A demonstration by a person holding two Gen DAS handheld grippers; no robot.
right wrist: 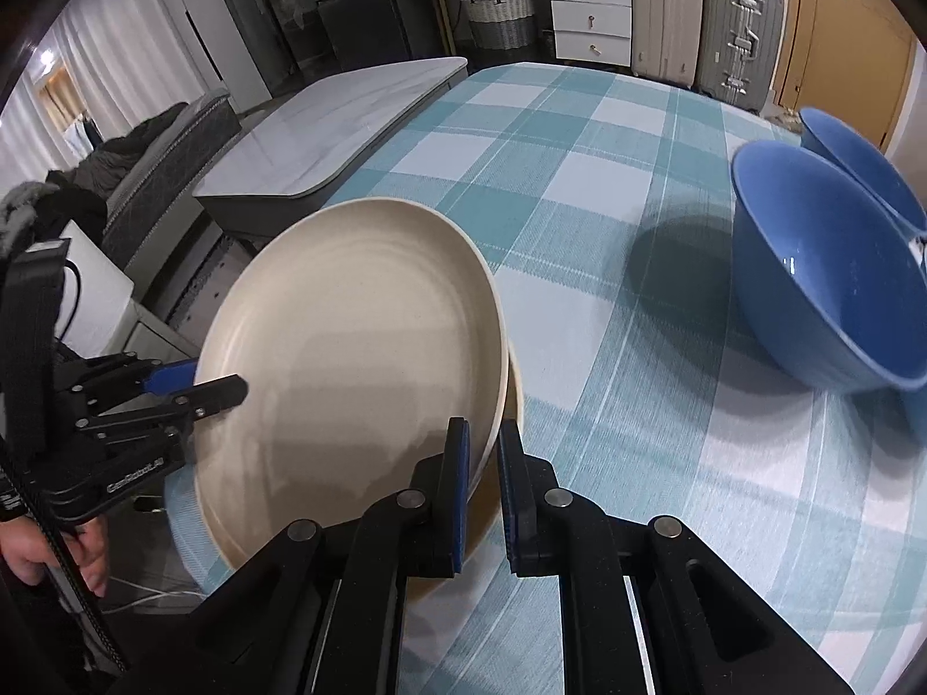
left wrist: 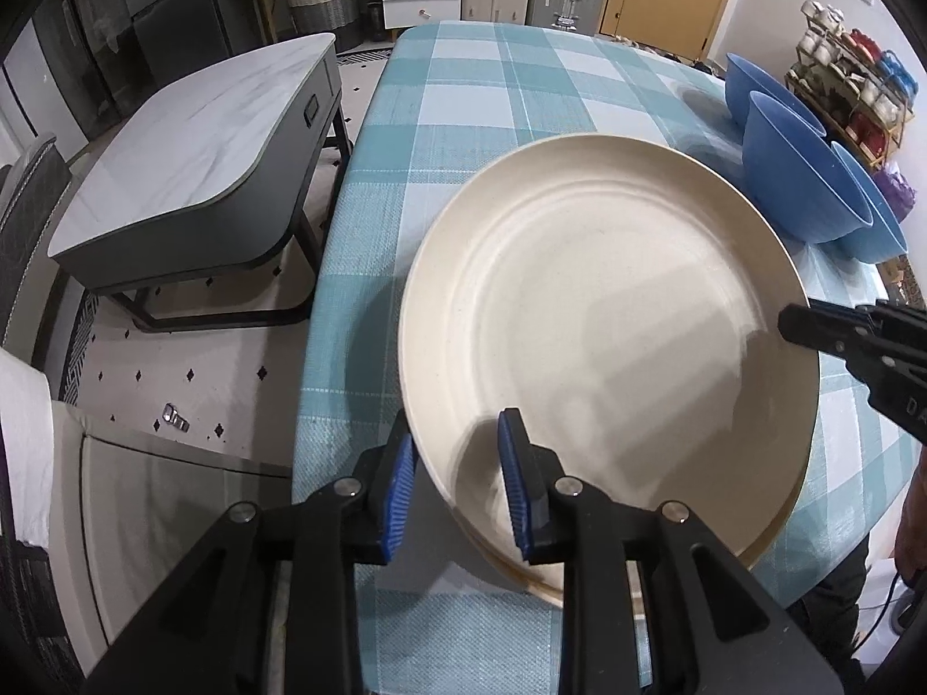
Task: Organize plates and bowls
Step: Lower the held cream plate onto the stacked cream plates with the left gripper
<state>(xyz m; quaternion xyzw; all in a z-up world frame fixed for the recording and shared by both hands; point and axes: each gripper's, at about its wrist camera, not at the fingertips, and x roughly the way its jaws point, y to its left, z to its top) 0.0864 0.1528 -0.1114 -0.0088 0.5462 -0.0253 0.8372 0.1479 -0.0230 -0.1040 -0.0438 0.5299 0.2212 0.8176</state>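
the cream plate (left wrist: 608, 313) is held tilted above the near edge of the bench (left wrist: 510, 75), over a second cream plate (right wrist: 513, 405) that lies flat under it and shows only as a rim. the upper plate is gripped on two opposite sides. the right gripper (right wrist: 484, 492) is closed on the right rim, with the rim pinched between its blue fingers (right wrist: 460, 492). the left gripper (left wrist: 457, 483) sits astride the left rim, one pad outside and one over the plate's inner face; its jaws stand a little apart and it cannot be told for certain whether the pads press on the rim, so the grip on this side is judged loose or being released.

the coming move is judged to turn on this: the plate lies between the two grippers, and it must come down flat and centred on the lower plate. the right gripper appears to carry it more firmly.

the blue bowls (left wrist: 805, 174) stand well apart, at the far right of the bench.

in the left wrist view three bowls are seen in a row, but the lower plate is almost hidden. in the right wrist view the lower rim is clear just beside the right fingers, and a hand (right wrist: 52, 550) on the left gripper is shown.
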